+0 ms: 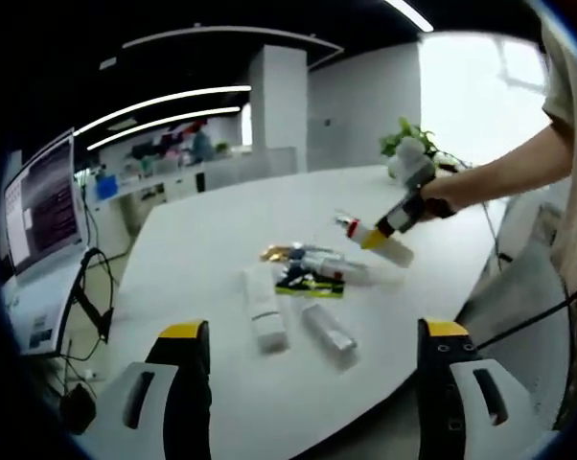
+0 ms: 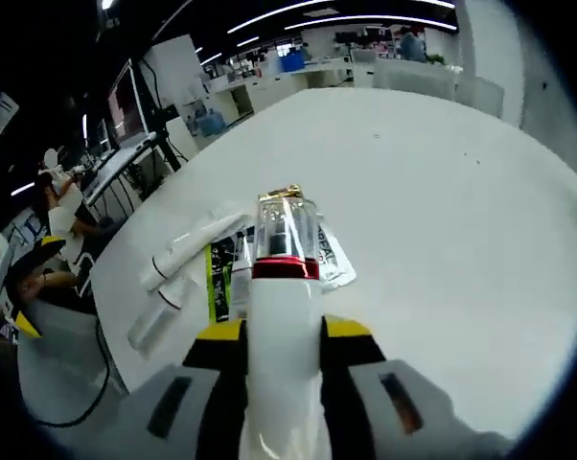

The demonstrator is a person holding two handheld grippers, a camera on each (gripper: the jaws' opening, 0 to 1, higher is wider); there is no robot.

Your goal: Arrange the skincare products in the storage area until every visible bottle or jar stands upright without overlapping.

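Bottle (image 2: 285, 316) sits clamped between the right tool's (image 2: 283, 356) jaws at lower centre of the right gripper view, its long axis running up the frame, clear cap (image 2: 288, 228) pointing away; its base is cut off below. Left tool (image 1: 312, 383) hangs wide open and empty over the white desk (image 1: 212, 240). Mid-frame lie two white tubes (image 1: 265, 311), a flat packet (image 1: 312, 284), and some blurred pieces.

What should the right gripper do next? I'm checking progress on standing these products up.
Probably swing the white bottle, clamped in the right gripper, upright and set it on bare table, since it is held off the surface while two white tubes lie flat.
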